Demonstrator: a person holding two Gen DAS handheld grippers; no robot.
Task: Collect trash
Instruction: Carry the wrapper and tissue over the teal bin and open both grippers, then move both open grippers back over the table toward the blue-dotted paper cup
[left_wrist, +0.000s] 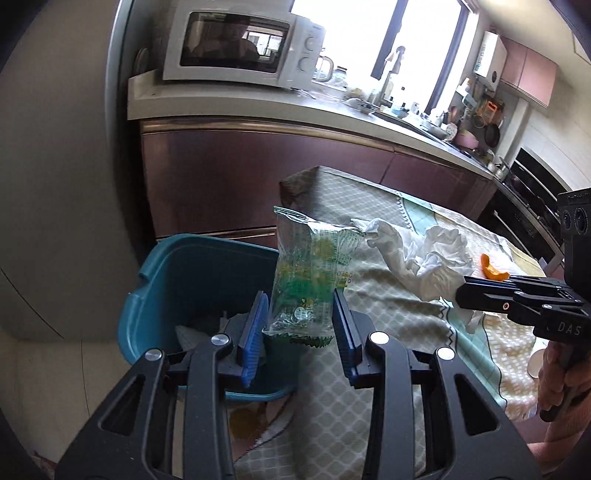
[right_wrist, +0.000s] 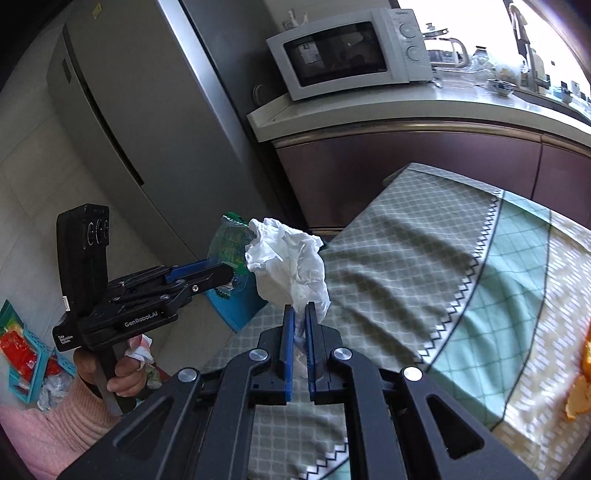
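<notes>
My left gripper (left_wrist: 300, 308) is open, with a clear green snack wrapper (left_wrist: 312, 273) standing between its blue pads, over the edge of a teal trash bin (left_wrist: 177, 280). Whether the pads still touch the wrapper I cannot tell. My right gripper (right_wrist: 300, 314) is shut on a crumpled white tissue (right_wrist: 288, 264) and holds it above the table's left end. The right gripper also shows in the left wrist view (left_wrist: 461, 293) with the tissue (left_wrist: 424, 254). The left gripper (right_wrist: 218, 275) and wrapper (right_wrist: 231, 240) show in the right wrist view, beside the bin (right_wrist: 236, 310).
The table wears a green-patterned cloth (right_wrist: 424, 258). Orange peel lies on it (left_wrist: 491, 269), also at the right edge of the right wrist view (right_wrist: 581, 391). A counter with a microwave (left_wrist: 240, 44) stands behind, a fridge (right_wrist: 140, 110) to the left. A basket with red items (right_wrist: 22, 354) sits on the floor.
</notes>
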